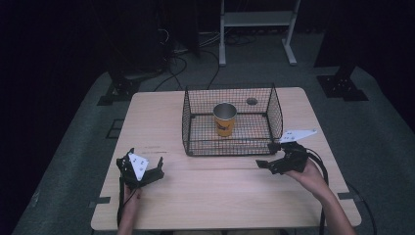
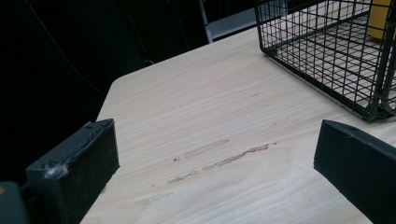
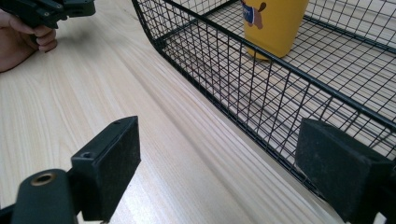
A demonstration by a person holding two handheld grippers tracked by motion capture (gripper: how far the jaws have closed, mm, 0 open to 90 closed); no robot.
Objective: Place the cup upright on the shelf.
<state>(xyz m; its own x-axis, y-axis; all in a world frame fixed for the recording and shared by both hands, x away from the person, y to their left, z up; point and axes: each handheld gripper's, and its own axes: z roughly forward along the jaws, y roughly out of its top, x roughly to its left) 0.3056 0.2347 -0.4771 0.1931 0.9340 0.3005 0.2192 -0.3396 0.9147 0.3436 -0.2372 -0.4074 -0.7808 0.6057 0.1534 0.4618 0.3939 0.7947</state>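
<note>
High view: light wooden table (image 1: 220,196) on a grey floor, dark surroundings. A black wire basket (image 1: 230,122), low at the near side, sits on the far middle of the table. A yellow cup (image 1: 225,119) with a metal rim stands upright inside it, about centre. Left gripper (image 1: 147,166) held low over the near-left part of the table, well apart from the basket. Right gripper (image 1: 269,155) sits just beside the basket's near-right corner. A small round hole (image 1: 252,101) in the tabletop shows behind the basket.

Left gripper view: jaws set wide, nothing between them, bare wood with scuff marks (image 2: 219,156) below. Basket corner (image 2: 336,56) at upper right.

Right gripper view: jaws spread wide, holding nothing. The right jaw lies against or just over the basket's near rim (image 3: 280,70); contact unclear. Cup (image 3: 275,23) upright on the basket floor, a blue and brown print on its side. The other hand (image 3: 23,39) with its gripper shows at upper left.
</note>
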